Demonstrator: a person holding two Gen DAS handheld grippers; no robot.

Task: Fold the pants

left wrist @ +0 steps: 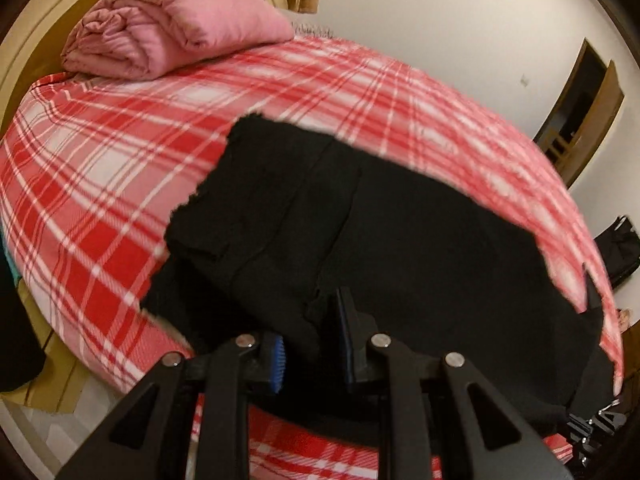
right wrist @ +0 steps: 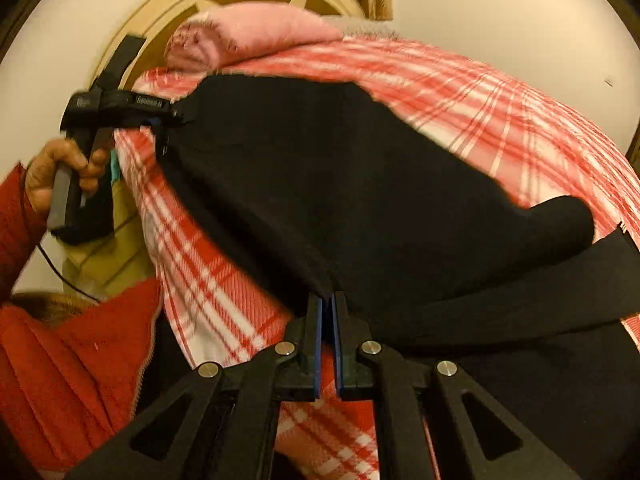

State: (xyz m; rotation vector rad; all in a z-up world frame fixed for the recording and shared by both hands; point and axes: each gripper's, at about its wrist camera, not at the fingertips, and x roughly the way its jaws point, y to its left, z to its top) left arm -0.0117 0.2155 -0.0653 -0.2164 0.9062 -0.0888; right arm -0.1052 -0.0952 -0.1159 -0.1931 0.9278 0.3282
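Black pants (left wrist: 400, 220) lie spread over a red and white plaid bedcover (left wrist: 120, 160), with one layer doubled over another. In the left wrist view my left gripper (left wrist: 312, 332) is shut on a thick bunch of the pants' near edge, held between its blue pads. In the right wrist view my right gripper (right wrist: 328, 300) is shut on a thin edge of the pants (right wrist: 340, 180) at the near side. That view also shows the left gripper (right wrist: 176, 116) at the far left, clamped on a corner of the pants, with a hand (right wrist: 52, 172) on its handle.
A folded pink blanket (left wrist: 168, 28) lies at the head of the bed against a cream round headboard (left wrist: 24, 40). The person's red jacket (right wrist: 60, 360) is close at the lower left. A doorway (left wrist: 580, 120) and a black bag (left wrist: 620, 248) are beyond the bed's right side.
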